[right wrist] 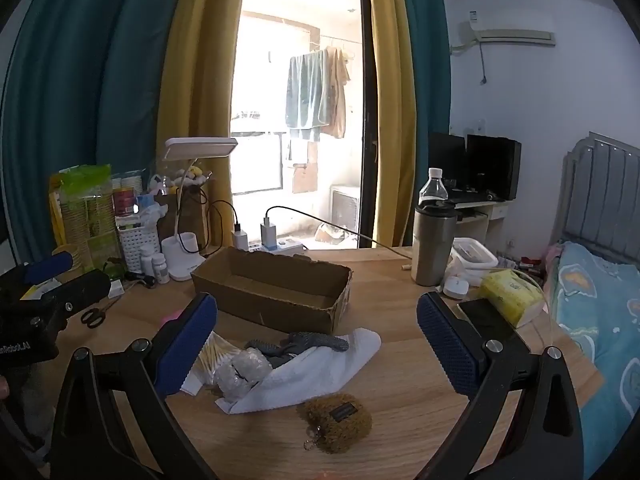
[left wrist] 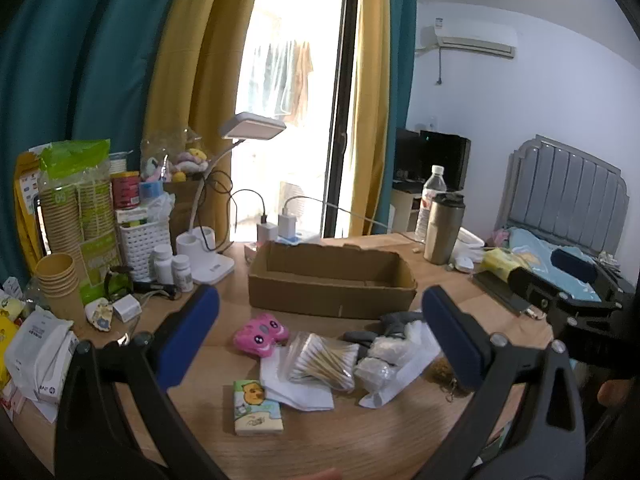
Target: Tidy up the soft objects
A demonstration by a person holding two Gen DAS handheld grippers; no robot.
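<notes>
Both tongs released — you bring the right gripper [right wrist: 316, 344] squarely over the fuzzy brown pouch [right wrist: 336, 422], then the far open cardboard box [right wrist: 276, 284].

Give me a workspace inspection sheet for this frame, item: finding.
Surface: wooden table, crowded along its left and far edges.
Job's things: cardboard box open, looks empty; pink plush, cotton swabs, white towel, grey glove, brown pouch loose in front of it.
Clutter: paper cups, pill bottles, tumbler, tissue pack, scissors.
Grippers: left claw and right claw open, holding nothing.
Cables: charger leads run from a power strip behind the box.
Surroundings: curtains, balcony door, bed at right.
</notes>
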